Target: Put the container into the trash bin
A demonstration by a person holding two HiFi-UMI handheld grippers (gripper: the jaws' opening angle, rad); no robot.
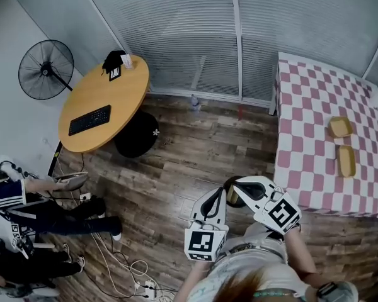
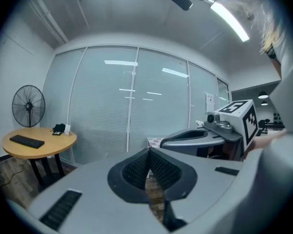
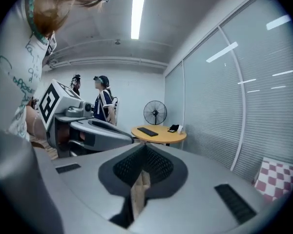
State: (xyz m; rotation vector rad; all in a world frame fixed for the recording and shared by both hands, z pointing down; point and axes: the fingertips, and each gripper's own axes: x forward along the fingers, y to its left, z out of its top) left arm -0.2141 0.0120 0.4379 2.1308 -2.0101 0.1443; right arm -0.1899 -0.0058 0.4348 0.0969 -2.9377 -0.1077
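Note:
My right gripper [image 3: 145, 149] is shut on a thin tan edge of a brown container [image 3: 138, 191]. In the head view the right gripper [image 1: 237, 182] is low in the middle, with a brown piece of the container [image 1: 232, 199] showing under it. My left gripper [image 1: 217, 195] is close beside it on the left. The pads of the left gripper [image 2: 148, 153] meet, with nothing between them. Two more tan containers [image 1: 340, 126] [image 1: 346, 160] lie on the pink checkered table [image 1: 309, 124]. A black round bin [image 1: 137, 135] stands under the round wooden table [image 1: 113, 93].
A keyboard [image 1: 89, 119] and small items lie on the round table. A standing fan [image 1: 46, 69] is at the far left. People [image 1: 31, 200] sit at the left, and cables [image 1: 126, 269] trail over the wooden floor. Blinds cover the far glass wall.

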